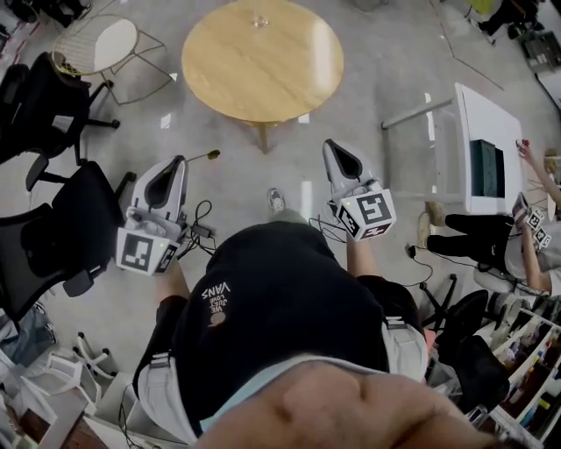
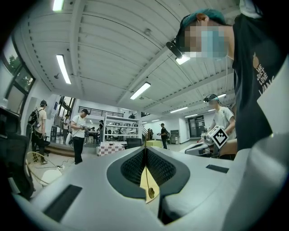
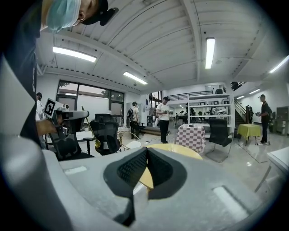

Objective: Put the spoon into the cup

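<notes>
Pinched in clenched fingers of left gripper (image 1: 180, 161): spoon (image 1: 206, 156), bowl end jutting toward far round tabletop (image 1: 263, 70). Probably light, stiff, slick metal; apt to pivot, better held mid-handle. Right gripper (image 1: 331, 146) fingers pressed together, empty.

Round pale wooden desk (image 1: 263, 66) on a grey floor (image 1: 386, 79). A small clear cup (image 1: 259, 17) sits at its far edge. Black cables (image 1: 203, 230) lie on the floor.
</notes>
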Demonstrator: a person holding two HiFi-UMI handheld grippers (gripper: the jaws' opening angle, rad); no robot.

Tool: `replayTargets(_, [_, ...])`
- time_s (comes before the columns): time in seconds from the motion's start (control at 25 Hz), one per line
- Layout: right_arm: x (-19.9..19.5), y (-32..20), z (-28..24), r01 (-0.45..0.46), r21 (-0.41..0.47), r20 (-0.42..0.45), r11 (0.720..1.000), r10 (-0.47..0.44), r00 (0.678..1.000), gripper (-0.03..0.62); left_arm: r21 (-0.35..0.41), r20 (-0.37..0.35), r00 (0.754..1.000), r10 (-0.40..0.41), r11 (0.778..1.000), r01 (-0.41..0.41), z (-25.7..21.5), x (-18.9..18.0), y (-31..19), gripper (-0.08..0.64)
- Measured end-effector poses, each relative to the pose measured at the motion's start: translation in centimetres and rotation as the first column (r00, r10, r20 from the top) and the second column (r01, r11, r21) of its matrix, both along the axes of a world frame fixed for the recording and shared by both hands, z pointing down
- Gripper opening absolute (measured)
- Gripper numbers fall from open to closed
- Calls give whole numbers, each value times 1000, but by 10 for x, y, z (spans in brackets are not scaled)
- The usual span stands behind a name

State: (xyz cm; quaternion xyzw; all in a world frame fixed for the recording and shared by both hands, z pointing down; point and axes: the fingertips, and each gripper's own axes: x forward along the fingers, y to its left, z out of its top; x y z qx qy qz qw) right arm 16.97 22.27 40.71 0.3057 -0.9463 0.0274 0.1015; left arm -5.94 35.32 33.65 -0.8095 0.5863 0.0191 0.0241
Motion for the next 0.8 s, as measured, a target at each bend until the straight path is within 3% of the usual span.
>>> replayTargets(0.8, [18, -143, 6, 150, 2, 20, 989, -150, 989, -2, 7, 22, 993, -116, 993, 115, -1, 44, -120, 11])
